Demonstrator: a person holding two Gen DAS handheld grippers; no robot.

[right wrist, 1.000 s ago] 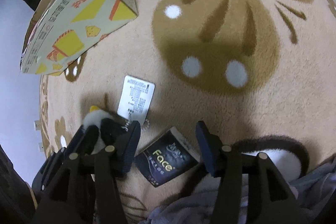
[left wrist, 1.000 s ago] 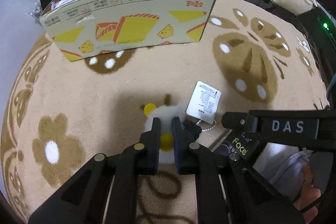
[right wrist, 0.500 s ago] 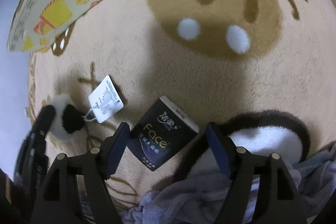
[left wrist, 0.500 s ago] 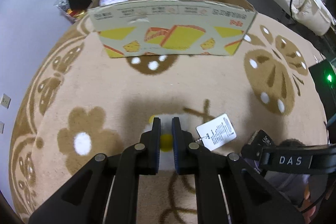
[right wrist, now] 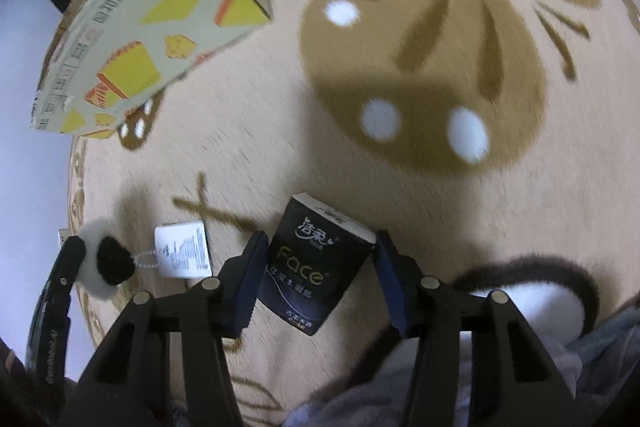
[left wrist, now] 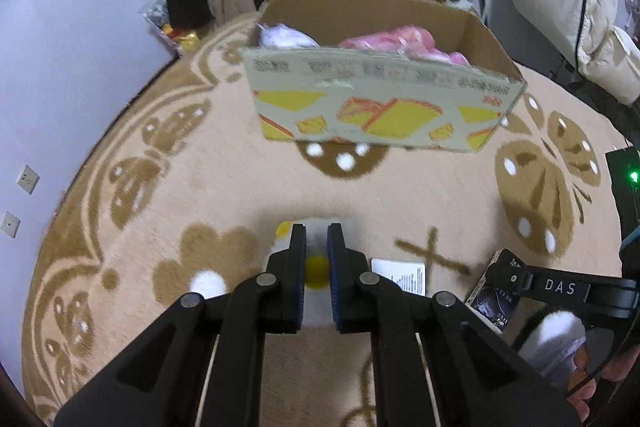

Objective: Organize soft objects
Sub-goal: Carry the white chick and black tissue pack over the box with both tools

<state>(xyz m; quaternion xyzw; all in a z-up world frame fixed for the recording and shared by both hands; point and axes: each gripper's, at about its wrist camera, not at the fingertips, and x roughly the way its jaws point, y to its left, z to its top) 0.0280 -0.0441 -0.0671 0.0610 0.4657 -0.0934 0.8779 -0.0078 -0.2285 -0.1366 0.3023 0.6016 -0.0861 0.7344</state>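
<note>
two soft items (left wrist: 400, 41) in cardboard box (left wrist: 384, 107)

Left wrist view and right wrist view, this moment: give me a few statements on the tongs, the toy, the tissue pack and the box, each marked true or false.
1. The left tongs are shut on the plush toy. True.
2. The right tongs are clamped tight on the tissue pack. False: they are open, a finger on each side of the pack.
3. The cardboard box is empty. False: pink and white soft things lie in it.
4. A white tag hangs from the toy on a bead chain. True.
5. The tissue pack is white. False: it is dark, printed "Face".
</note>
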